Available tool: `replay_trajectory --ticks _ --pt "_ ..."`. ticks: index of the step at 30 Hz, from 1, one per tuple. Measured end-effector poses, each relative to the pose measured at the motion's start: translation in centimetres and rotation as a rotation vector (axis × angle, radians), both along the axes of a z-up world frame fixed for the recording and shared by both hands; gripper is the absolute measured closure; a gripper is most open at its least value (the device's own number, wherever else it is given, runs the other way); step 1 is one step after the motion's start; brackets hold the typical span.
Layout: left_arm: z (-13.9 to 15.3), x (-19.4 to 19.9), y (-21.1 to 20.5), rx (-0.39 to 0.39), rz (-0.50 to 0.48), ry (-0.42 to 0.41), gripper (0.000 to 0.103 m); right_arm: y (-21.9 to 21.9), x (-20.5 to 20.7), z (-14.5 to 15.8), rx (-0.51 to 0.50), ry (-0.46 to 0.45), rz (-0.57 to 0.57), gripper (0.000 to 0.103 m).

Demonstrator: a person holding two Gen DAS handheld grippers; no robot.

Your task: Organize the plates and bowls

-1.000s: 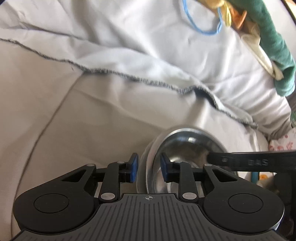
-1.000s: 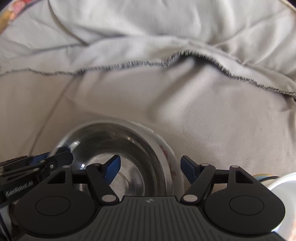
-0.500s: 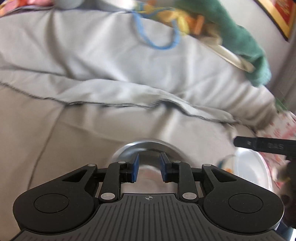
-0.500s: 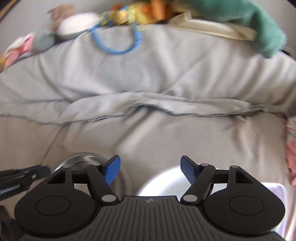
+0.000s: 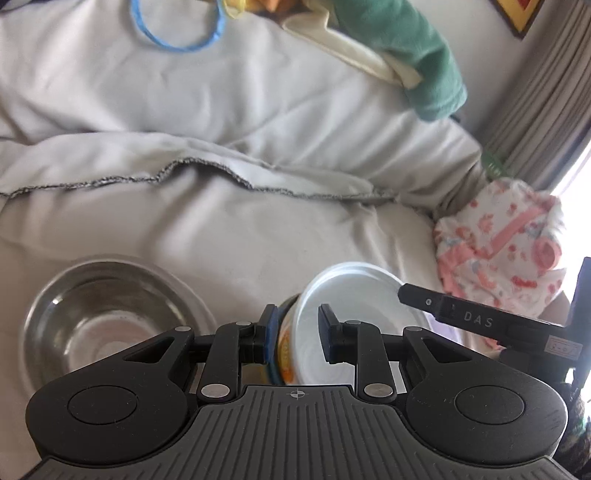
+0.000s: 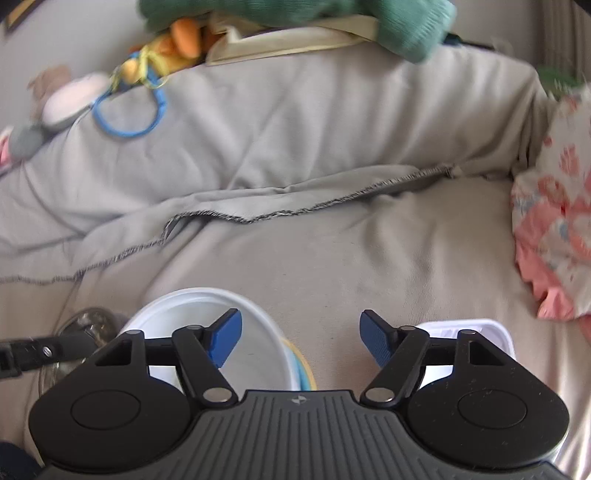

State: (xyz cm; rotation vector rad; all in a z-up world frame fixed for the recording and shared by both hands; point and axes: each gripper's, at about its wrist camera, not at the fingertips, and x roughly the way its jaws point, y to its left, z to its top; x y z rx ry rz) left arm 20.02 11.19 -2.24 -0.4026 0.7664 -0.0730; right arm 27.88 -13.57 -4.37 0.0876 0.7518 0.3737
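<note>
A steel bowl (image 5: 99,314) sits on the grey sofa cover at the lower left of the left wrist view. To its right a white bowl (image 5: 354,310) rests on a stack with yellow and blue rims. My left gripper (image 5: 295,334) has its jaws a small gap apart, astride the white bowl's near rim; contact is unclear. In the right wrist view the white bowl (image 6: 195,332) lies under my open, empty right gripper (image 6: 301,338), the steel bowl (image 6: 86,326) at the left. A white square dish (image 6: 469,328) lies at the right.
A pink-patterned cloth (image 5: 506,251) lies at the right end of the sofa. A green cloth (image 5: 406,55), a blue ring (image 5: 177,33) and soft toys (image 6: 66,99) rest on the sofa back. A curtain (image 5: 546,96) hangs at the far right.
My left gripper has left the steel bowl and moved right to the white bowl's rim. My right gripper has moved right, from over the steel bowl to beside the white bowl.
</note>
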Motion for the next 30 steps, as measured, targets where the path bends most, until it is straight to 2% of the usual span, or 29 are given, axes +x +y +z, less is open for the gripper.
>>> replay_trajectory --ticks 3,5,13,15,16,18,21,22,26,30 --pt "-0.8 1.1 -1.1 0.057 0.036 0.033 0.076 -1.0 1.4 -1.7 0.064 0.046 0.009 0.042" --pt "-1.5 1.8 -1.4 0.077 0.047 0.064 0.075 -1.3 2.1 -2.5 0.089 0.050 0.029 0.043" --pt "-2.9 3.0 -1.4 0.074 0.048 0.118 0.064 -2.5 2.9 -4.4 0.194 0.037 0.065 0.042" --pt "-3.5 2.9 -1.5 0.073 0.048 0.156 0.066 -2.8 2.6 -4.5 0.217 0.039 0.074 0.042" --pt "-3.9 2.9 -1.5 0.073 0.054 0.179 0.069 -2.9 2.6 -4.6 0.227 0.062 0.088 0.042" --pt "-5.0 3.0 -1.5 0.059 0.063 0.223 0.065 -2.5 2.6 -5.5 0.245 0.131 0.127 0.042" --pt "-6.3 3.3 -1.3 -0.037 0.043 0.270 0.066 -1.4 2.5 -7.1 0.257 0.233 0.175 0.042" --pt "-6.5 3.3 -1.3 -0.060 0.036 0.275 0.063 -1.0 2.4 -7.6 0.260 0.265 0.192 0.042" --pt "-6.8 3.7 -2.3 -0.003 0.030 0.276 0.062 -0.4 2.4 -8.8 0.294 0.346 0.222 0.042" --pt "-6.9 4.0 -2.5 -0.008 0.036 0.274 0.059 -0.6 2.5 -9.2 0.318 0.372 0.218 0.043"
